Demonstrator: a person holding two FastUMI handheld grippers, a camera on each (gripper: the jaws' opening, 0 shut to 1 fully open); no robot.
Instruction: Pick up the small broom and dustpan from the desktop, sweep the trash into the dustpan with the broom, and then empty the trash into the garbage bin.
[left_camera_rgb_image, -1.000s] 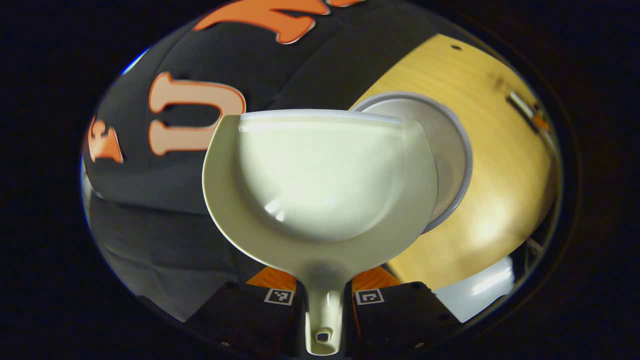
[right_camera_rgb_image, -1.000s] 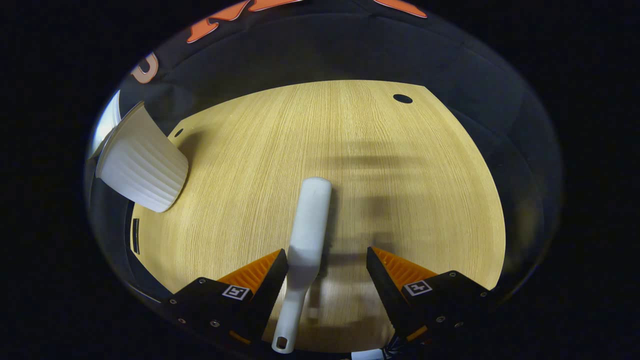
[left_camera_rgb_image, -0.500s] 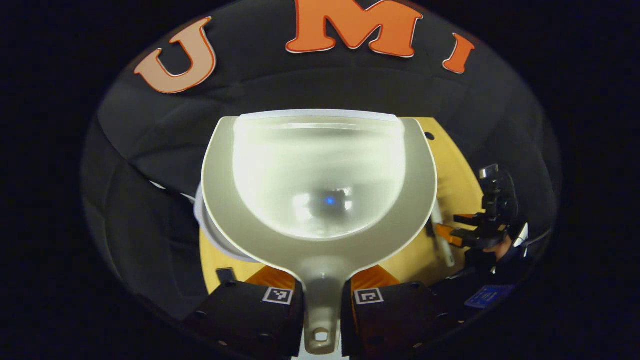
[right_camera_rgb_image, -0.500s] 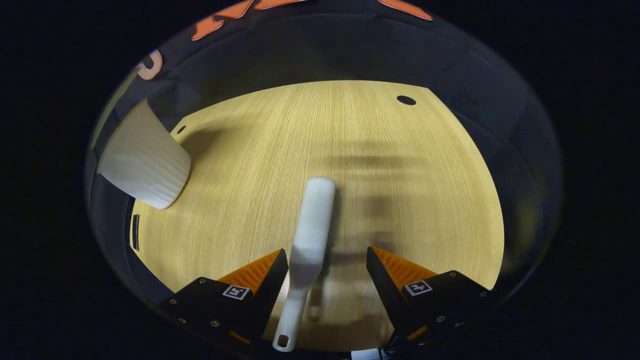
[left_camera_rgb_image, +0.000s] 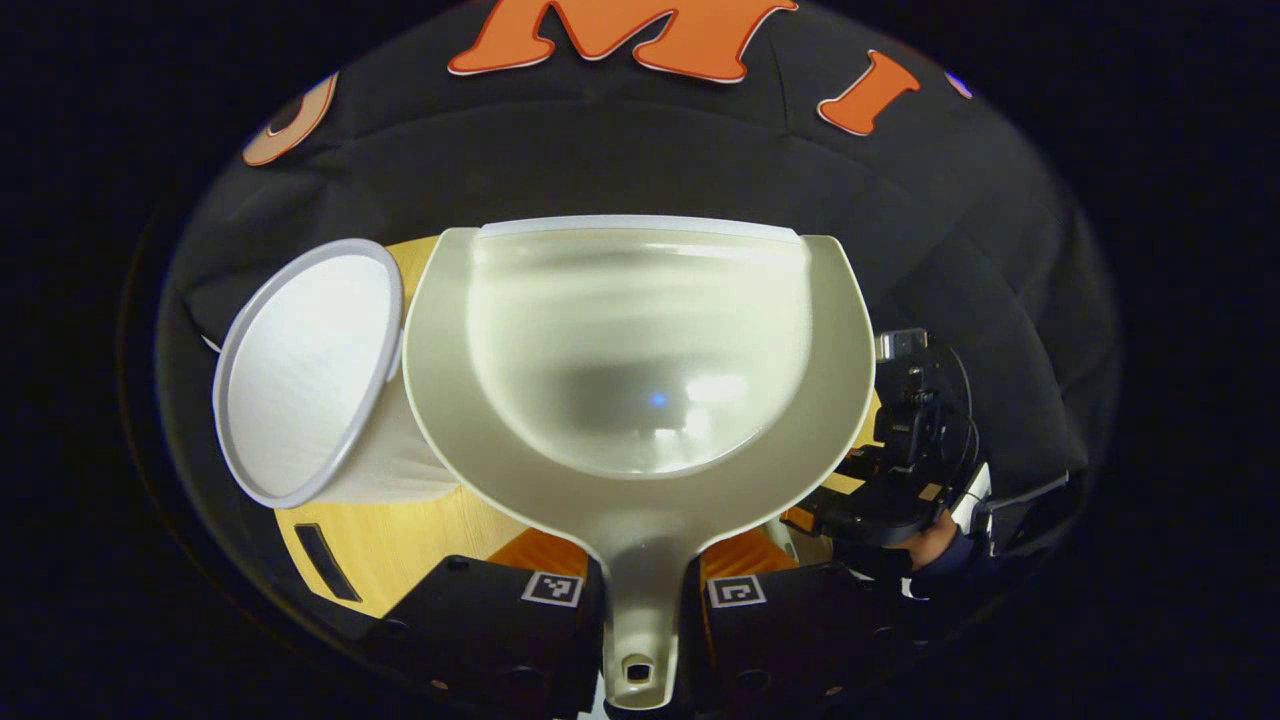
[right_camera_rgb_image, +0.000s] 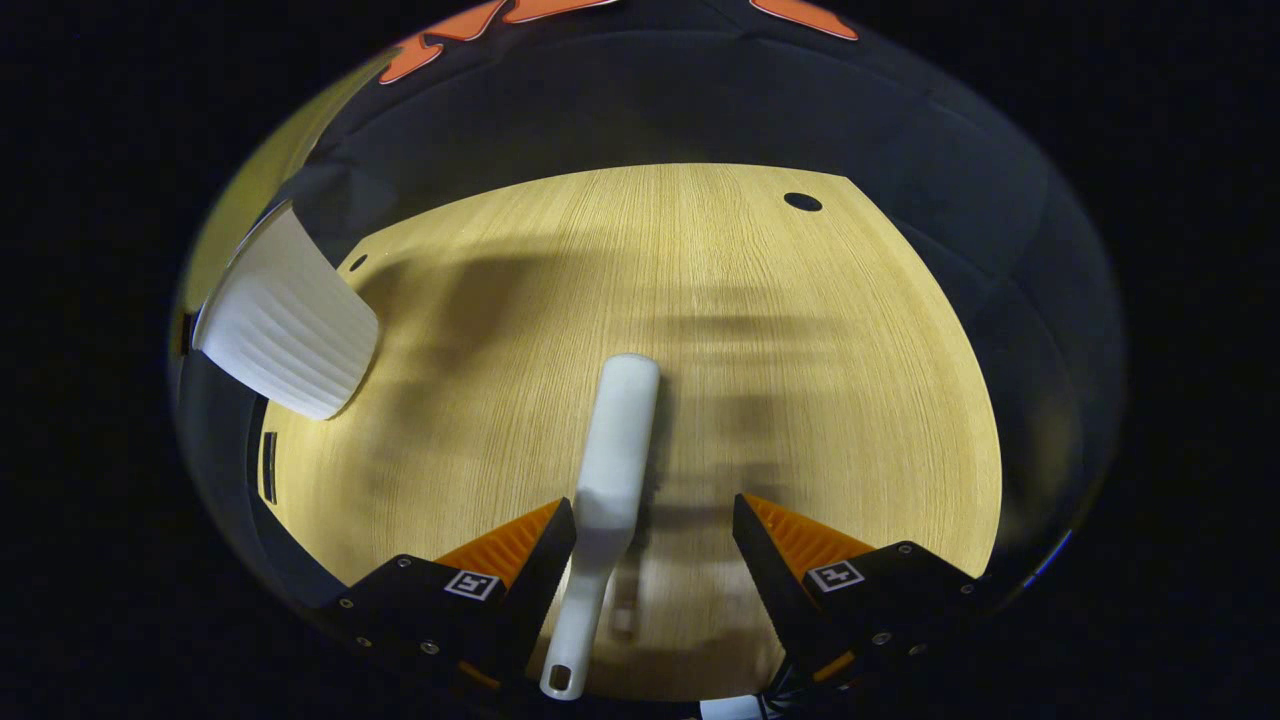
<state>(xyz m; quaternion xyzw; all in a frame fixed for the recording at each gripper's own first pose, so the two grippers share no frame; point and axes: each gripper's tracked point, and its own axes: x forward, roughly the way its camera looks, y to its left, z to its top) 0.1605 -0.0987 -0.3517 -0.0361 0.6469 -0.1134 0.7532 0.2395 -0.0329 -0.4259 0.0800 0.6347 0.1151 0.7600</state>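
Gripping the pale plastic dustpan (left_camera_rgb_image: 640, 380) by its handle, the left gripper (left_camera_rgb_image: 645, 590) holds it beside the white ribbed bin (left_camera_rgb_image: 310, 375). Right gripper (right_camera_rgb_image: 655, 530) gapes; broom (right_camera_rgb_image: 610, 480) lies between its fingers. Lower the dustpan level.

Pale wooden desktop (right_camera_rgb_image: 700, 330), grain running front to back. Round dark hole (right_camera_rgb_image: 802, 201) near far right corner; smaller hole (right_camera_rgb_image: 357, 262) near far left corner. Narrow dark slot (right_camera_rgb_image: 268, 466) along left edge. Soft shadows across the middle.
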